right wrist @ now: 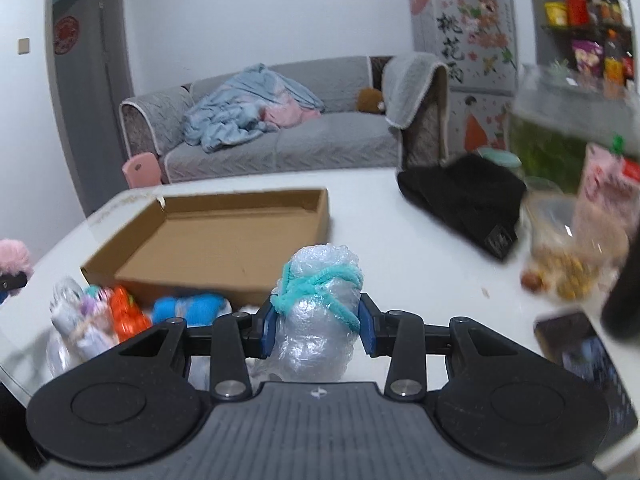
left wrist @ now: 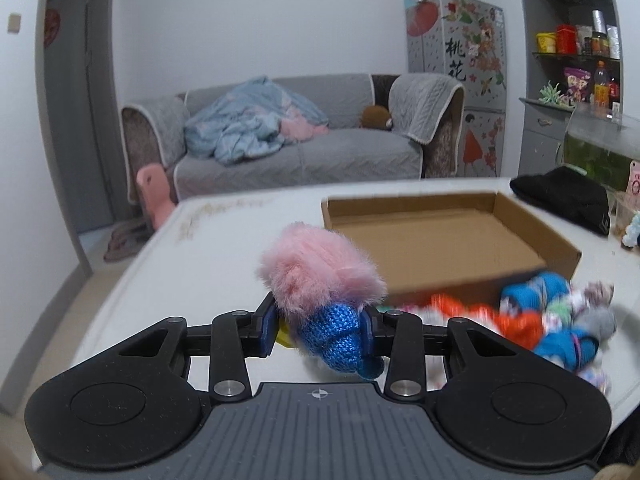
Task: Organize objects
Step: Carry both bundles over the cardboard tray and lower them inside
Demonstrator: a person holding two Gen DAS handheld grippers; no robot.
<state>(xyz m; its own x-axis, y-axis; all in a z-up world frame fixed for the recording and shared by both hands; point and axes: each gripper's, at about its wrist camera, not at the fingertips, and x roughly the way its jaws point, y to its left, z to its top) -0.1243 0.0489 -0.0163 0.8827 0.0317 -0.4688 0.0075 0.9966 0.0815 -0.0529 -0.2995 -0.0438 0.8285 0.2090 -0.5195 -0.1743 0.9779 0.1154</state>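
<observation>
- Desk (right wrist: pixel 380 216): white top, seen from both wrist views.
- Cardboard tray (right wrist: pixel 224 236): shallow, open, lying on the desk ahead of the right tool and to its left.
- Heap of small knitted pieces (right wrist: pixel 120 316): orange, blue and pale, on the desk just before the tray's near wall.
- Black cloth (right wrist: pixel 468 196): ahead and to the right.
- Clear tub (right wrist: pixel 560 248): further right, blurred.
- Dark flat object (right wrist: pixel 580 348): close on the right.

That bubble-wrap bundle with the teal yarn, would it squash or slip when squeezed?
The bubble-wrap bundle probably gives a little: its plastic bulges beside the right gripper pads. It looks light for its size. The teal yarn wound around it likely adds grip, so slipping seems unlikely.
</observation>
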